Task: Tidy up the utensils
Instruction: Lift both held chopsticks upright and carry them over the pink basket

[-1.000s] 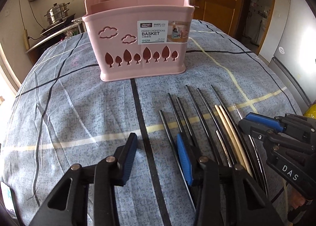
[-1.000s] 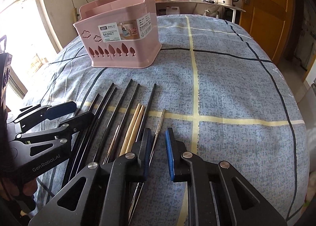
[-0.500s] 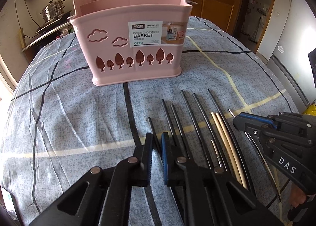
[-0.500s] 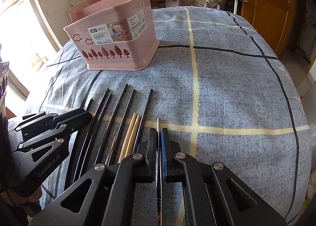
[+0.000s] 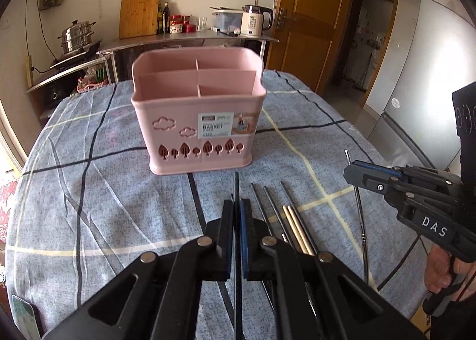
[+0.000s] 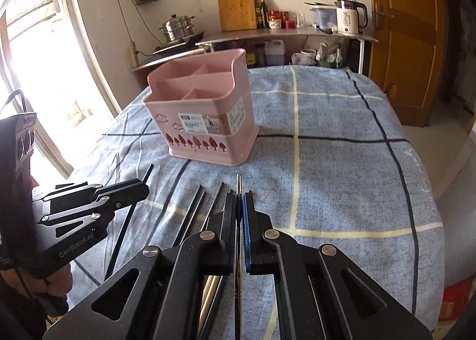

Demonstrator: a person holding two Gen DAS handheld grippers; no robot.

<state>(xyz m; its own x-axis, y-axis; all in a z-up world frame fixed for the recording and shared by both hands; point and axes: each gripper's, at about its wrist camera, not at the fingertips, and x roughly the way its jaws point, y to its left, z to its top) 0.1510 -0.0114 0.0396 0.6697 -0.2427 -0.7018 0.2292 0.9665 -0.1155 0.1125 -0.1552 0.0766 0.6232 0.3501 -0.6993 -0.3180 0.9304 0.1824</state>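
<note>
Above checked cloth [image 5: 89,191]: both grippers clamped on one chopstick each, lifted.
Left gripper [image 5: 237,206] pinches black chopstick [image 5: 236,185]; right gripper [image 6: 239,200] pinches thin metal chopstick [image 6: 238,182]. Pink plastic basket [image 5: 178,114] beyond; wooden pair [image 5: 297,233] visible mainly from left.

1. Table's covered by a blue checked cloth [image 5: 89,191].
2. Pink divided basket [image 5: 196,131] sits upright around the middle.
3. Toward the near edge: a row of dark chopsticks [image 5: 269,206], plus a light wooden pair [image 5: 296,230].
</note>
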